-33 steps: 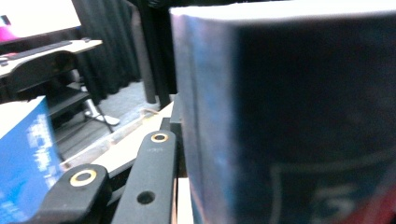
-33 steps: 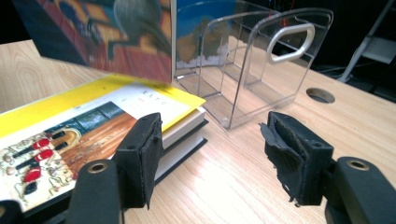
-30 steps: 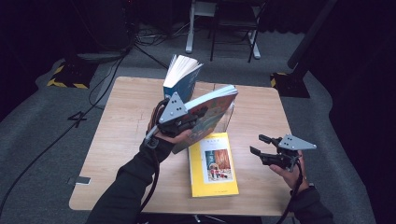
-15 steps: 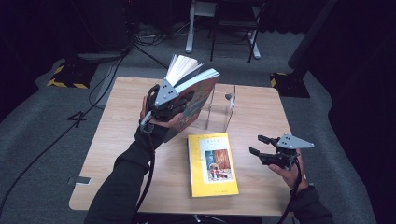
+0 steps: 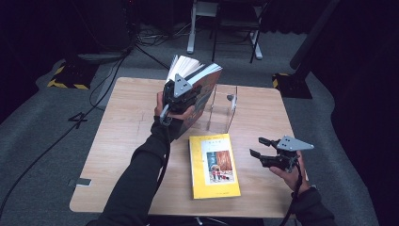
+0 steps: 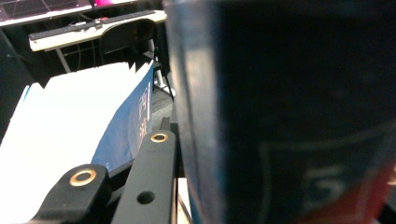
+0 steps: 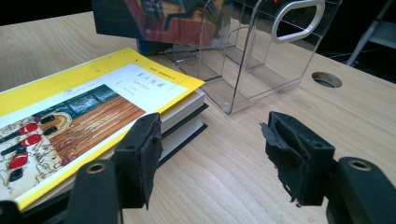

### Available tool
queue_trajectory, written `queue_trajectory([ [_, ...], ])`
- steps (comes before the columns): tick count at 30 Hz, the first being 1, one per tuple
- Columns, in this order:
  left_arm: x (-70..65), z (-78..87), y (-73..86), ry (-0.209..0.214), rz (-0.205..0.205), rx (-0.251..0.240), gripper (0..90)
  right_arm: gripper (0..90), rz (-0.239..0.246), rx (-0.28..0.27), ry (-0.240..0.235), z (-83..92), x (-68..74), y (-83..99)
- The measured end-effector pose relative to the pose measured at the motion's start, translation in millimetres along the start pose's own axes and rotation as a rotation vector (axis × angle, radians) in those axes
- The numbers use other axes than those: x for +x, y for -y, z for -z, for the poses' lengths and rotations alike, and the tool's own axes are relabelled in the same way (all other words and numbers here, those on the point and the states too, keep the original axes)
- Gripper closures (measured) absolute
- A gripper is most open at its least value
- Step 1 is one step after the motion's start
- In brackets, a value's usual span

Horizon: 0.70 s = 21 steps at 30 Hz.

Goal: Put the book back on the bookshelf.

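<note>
Above the table (image 5: 117, 141), left gripper (image 5: 181, 94) jaws clamp a book (image 5: 202, 89); right gripper (image 5: 261, 147) jaws gape empty.

Book (image 5: 203, 89) in left tool (image 5: 181, 96)

This looks like a dark recording studio or lab. A lone wooden table (image 5: 127, 141) stands on grey carpet (image 5: 42, 141), with black cables (image 5: 108, 61) trailing across the floor at far left. Yellow-and-black striped stand bases (image 5: 68, 77) and a chair (image 5: 235, 23) sit beyond it against black surroundings.
</note>
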<state>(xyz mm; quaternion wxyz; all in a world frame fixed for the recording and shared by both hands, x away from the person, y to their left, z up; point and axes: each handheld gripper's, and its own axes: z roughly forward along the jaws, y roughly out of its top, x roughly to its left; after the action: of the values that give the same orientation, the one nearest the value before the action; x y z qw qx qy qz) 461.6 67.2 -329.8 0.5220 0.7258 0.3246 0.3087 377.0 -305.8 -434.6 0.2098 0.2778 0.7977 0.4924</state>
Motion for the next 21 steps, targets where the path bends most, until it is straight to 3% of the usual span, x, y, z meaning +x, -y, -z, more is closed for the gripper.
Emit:
queue_trajectory([
  [5,0.8,-13.2,1.9,0.001,-0.011,0.012,73.0,37.2,-0.002,-0.001,-0.002,0.3,-0.5,0.7],
  [21,-1.4,-45.7,-4.1,-0.087,-0.016,0.04,72.8,36.8,-0.018,0.024,0.002,-2.5,-2.4,5.1],
])
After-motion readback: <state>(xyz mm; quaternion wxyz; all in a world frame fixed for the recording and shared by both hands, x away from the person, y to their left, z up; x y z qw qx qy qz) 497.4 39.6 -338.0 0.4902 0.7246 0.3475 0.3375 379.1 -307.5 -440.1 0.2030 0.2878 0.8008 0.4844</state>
